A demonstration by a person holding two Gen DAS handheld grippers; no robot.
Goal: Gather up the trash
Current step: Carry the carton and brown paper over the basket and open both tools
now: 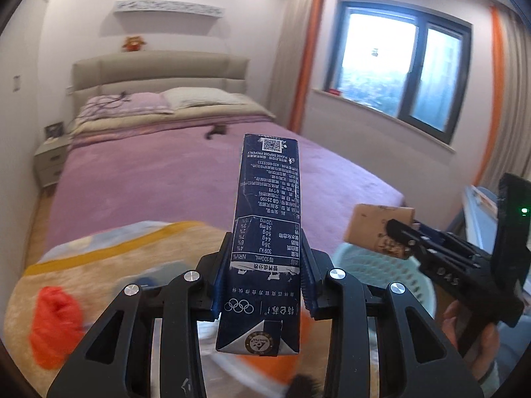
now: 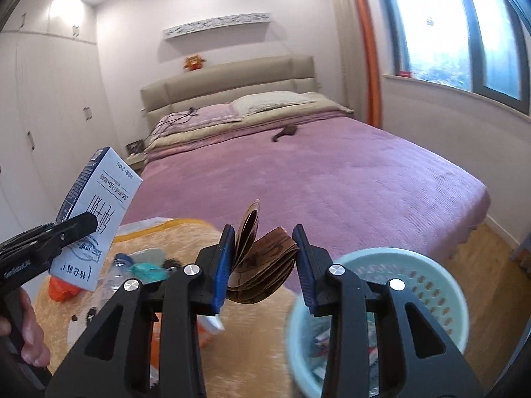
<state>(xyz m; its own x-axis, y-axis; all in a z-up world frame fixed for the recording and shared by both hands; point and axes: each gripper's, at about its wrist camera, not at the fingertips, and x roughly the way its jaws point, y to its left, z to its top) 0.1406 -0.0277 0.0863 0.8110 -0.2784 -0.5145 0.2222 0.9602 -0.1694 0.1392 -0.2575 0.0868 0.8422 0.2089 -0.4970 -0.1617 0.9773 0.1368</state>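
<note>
My left gripper (image 1: 265,278) clamps the milk carton (image 1: 265,232), right gripper (image 2: 264,262) clamps crumpled cardboard (image 2: 265,265); I should centre each above the basket (image 2: 441,265) before releasing.

We see a bed (image 1: 186,172) with a purple cover and beige headboard (image 1: 159,73) against a white wall. Daylight enters our window (image 1: 401,66), flanked by orange curtains (image 1: 308,49); a nightstand (image 1: 49,162) stands beside the bed.

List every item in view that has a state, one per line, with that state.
Left tongs: shut on the dark blue milk carton.
Dark blue milk carton: held off the blanket, print upside down.
Right tongs: shut on the crumpled brown paper wrapper.
Crumpled brown paper wrapper: folded, held up.
Pale green perforated plastic basket: upright, trash already inside.
Orange plastic bag: lying loose on the blanket.
</note>
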